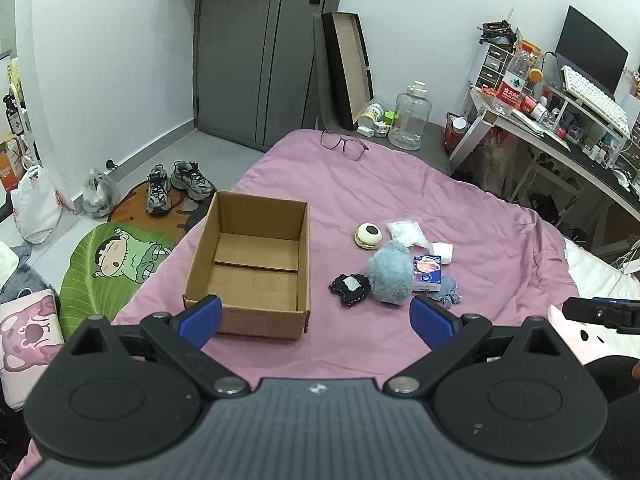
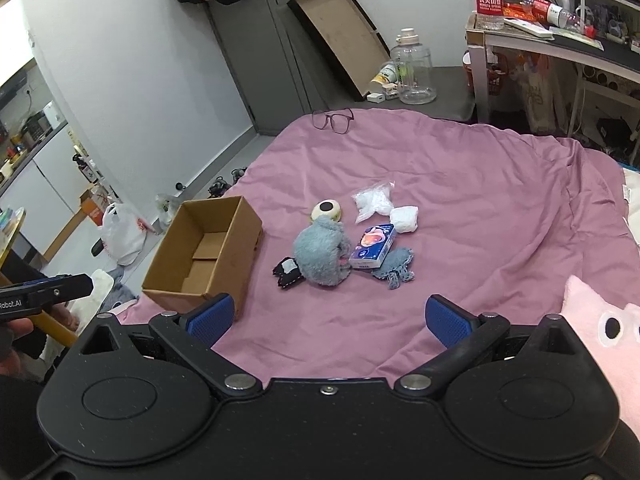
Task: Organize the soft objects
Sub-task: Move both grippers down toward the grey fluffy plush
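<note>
An empty cardboard box (image 1: 256,264) (image 2: 208,252) stands open on the pink bedspread (image 1: 360,184) (image 2: 460,208). To its right lies a cluster: a blue-grey plush (image 1: 390,272) (image 2: 322,254), a small black pouch (image 1: 349,288) (image 2: 288,272), a blue tissue pack (image 1: 427,274) (image 2: 372,247), a cream round toy with a black spot (image 1: 368,234) (image 2: 327,210), a clear bag of white stuff (image 1: 406,233) (image 2: 372,200), a white wad (image 1: 442,253) (image 2: 405,218) and a blue knitted piece (image 1: 450,290) (image 2: 396,266). My left gripper (image 1: 316,320) is open and empty, near the box's front. My right gripper (image 2: 330,318) is open and empty, short of the cluster.
Glasses (image 1: 344,144) (image 2: 333,118) lie at the bed's far edge. A pink plush pillow (image 2: 600,344) sits at the right. Shoes (image 1: 180,184), bags and a cartoon mat (image 1: 120,264) cover the floor on the left. A cluttered desk (image 1: 560,128) stands at the right.
</note>
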Demonstrator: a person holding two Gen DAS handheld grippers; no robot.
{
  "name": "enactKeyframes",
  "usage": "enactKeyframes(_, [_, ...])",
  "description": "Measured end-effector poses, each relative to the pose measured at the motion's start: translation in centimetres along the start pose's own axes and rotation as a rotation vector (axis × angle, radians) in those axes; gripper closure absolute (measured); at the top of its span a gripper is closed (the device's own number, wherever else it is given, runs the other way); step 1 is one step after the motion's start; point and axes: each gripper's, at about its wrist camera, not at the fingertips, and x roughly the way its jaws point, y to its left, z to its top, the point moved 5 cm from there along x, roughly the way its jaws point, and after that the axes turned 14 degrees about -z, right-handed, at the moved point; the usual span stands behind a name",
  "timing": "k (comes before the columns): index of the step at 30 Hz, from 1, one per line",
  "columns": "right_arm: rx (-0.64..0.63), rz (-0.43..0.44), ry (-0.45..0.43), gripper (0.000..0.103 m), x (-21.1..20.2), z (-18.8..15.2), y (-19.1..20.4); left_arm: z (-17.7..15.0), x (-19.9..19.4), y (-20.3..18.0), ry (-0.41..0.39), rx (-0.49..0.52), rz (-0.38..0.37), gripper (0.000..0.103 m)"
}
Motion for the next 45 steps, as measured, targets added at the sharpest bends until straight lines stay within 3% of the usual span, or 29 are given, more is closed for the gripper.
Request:
enactKeyframes(20, [0.029,-0.008,0.085,0.0,6.8,1.2,0.0,1.5,6.0,3.9,0.047,-0.049,-0.034,0.004])
enactKeyframes(33, [0.044,-0.043,0.117,0.001,9.9,1.0,-0.3,1.9,10.3,3.6,0.099,0.032,-0.112,0.006])
enactKeyframes(42, [0.064,-0.063,0.14,0.01,12.1,0.8,-0.7,1.7,14.3,3.0,0.171,0.088,-0.188,0.015])
enactKeyframes(45, [0.074,-0.071,0.146,0.019,12.8,0.9,-0.8,2.0,15.3,2.7,0.183,0.094,-0.215,0.018])
